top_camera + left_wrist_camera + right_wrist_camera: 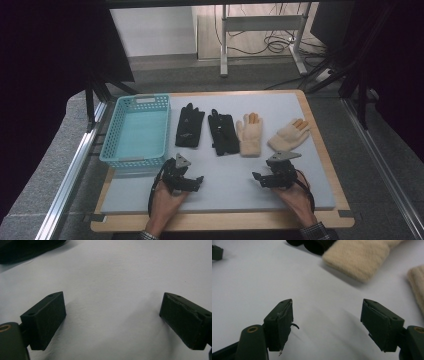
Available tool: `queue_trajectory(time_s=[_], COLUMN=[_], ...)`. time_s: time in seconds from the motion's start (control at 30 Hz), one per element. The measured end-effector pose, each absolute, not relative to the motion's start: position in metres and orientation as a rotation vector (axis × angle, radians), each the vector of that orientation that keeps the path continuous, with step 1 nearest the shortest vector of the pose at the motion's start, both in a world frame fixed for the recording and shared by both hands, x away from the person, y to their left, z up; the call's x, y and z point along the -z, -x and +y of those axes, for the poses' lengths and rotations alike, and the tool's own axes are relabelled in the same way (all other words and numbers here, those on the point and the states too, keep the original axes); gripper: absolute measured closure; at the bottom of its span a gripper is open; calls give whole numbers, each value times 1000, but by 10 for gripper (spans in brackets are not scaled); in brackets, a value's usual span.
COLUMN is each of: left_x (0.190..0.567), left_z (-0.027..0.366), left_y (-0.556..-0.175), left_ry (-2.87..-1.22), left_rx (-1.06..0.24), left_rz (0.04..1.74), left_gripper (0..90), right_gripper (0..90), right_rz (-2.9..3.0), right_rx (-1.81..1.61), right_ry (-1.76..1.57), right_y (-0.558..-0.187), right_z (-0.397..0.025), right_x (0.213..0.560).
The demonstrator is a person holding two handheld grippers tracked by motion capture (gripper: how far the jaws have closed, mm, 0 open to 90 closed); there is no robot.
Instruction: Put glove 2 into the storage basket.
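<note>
Now both wide apart, holding nothing: left gripper (196, 181), right gripper (259, 178) low over mat (225, 175), near 4 gloves (250, 134).

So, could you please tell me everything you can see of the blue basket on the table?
The blue basket is a turquoise, rectangular, plastic-looking tray with slotted lattice walls and a handle cut-out in each short end. It sits upright and empty at the left edge of the table, its long side running away from the person. The nearest black glove lies just right of it, apart. No gripper touches it.
</note>
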State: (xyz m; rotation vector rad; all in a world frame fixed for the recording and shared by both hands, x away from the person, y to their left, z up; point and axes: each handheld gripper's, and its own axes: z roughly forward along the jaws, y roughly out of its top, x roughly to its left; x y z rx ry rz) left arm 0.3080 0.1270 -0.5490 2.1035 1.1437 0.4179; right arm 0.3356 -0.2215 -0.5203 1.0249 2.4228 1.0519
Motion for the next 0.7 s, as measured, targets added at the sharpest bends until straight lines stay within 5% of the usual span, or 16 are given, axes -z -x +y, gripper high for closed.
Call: queue_trajectory(time_s=[0.7], left_x=[549], left_z=[127], left_y=[-308], left_ry=[-2110], left_rx=[-418], left_rz=[1140], left_gripper=[70], right_gripper=[501], right_rz=[2455], right_rx=[-1112], right_ry=[-953], right_y=[-385], right_z=[-180], right_x=[493])
